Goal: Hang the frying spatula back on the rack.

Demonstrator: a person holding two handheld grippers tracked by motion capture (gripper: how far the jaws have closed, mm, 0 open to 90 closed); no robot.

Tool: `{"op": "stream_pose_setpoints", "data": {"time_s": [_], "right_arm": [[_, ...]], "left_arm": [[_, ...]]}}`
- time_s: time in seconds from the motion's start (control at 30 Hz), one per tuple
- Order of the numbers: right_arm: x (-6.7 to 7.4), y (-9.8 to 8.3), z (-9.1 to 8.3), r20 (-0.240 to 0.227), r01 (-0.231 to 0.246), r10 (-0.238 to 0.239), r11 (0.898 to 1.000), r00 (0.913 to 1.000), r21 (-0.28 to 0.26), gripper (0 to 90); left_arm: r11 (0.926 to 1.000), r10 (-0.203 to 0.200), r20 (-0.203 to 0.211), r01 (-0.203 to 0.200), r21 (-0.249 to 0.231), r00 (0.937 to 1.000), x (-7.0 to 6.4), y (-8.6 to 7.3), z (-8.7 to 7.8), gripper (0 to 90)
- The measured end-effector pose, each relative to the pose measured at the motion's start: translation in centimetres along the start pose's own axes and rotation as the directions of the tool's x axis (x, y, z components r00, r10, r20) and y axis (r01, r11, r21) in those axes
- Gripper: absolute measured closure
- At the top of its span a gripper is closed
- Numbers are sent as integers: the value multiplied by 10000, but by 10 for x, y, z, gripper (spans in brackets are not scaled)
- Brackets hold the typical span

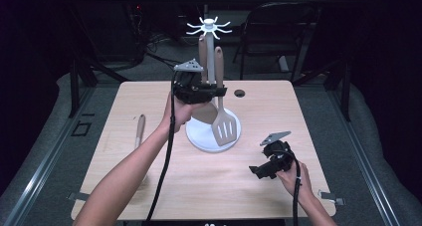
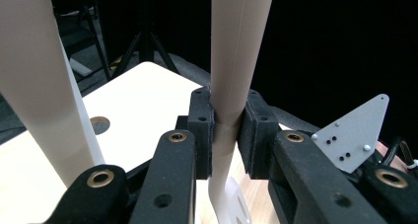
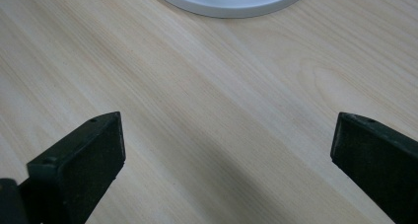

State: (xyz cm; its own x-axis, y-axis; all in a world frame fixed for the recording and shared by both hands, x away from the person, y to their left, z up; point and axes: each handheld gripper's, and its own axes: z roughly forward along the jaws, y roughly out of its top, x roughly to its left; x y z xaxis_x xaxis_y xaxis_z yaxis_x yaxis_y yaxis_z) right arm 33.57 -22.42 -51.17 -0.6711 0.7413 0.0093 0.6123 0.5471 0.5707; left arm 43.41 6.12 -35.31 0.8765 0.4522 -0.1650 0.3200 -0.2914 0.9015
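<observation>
Left gripper (image 2: pixel 227 135) clamps the smooth beige spatula (image 1: pixel 223 121) handle by the white rack (image 1: pixel 211 61); right gripper (image 3: pixel 226 150) gapes empty over the woodgrain counter (image 3: pixel 197 110).

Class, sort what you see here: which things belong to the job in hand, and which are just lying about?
In the job: left tongs, shut on the slotted spatula; white rack with its round base.

Lying about: spoon on the table; right tongs, open; chair behind.

Three utensils: slotted spatula (image 1: pixel 225 128), spoon (image 1: pixel 203 102), another utensil (image 1: pixel 140 131); one rack (image 1: pixel 209 29).
</observation>
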Motion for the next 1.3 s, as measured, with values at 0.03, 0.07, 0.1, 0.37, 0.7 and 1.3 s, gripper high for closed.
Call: {"op": "stream_pose_setpoints", "data": {"time_s": [0.03,0.07,0.1,0.37,0.7,1.3], "right_arm": [[0,0,0,3,40,-40,10000,10000,-11,0],[0,0,0,25,35,-35,10000,10000,-22,0],[0,0,0,27,42,-42,10000,10000,-21,0],[0,0,0,17,52,-52,10000,10000,-23,0],[1,0,1,15,76,-76,10000,10000,24,0],[1,0,2,25,129,-129,9999,9999,58,0]], "left_arm": [[10000,45,0,-45,-27,10000,0,1,0,780],[10000,48,-15,-48,-35,10000,-1,2,0,780],[10000,71,-7,-71,-35,10000,-1,3,0,780],[9998,193,-44,-193,-80,9998,-1,14,-2,780],[10000,61,-137,-62,-77,9999,3,23,-2,780],[9997,-221,-486,223,33,9986,14,22,3,780]]}}
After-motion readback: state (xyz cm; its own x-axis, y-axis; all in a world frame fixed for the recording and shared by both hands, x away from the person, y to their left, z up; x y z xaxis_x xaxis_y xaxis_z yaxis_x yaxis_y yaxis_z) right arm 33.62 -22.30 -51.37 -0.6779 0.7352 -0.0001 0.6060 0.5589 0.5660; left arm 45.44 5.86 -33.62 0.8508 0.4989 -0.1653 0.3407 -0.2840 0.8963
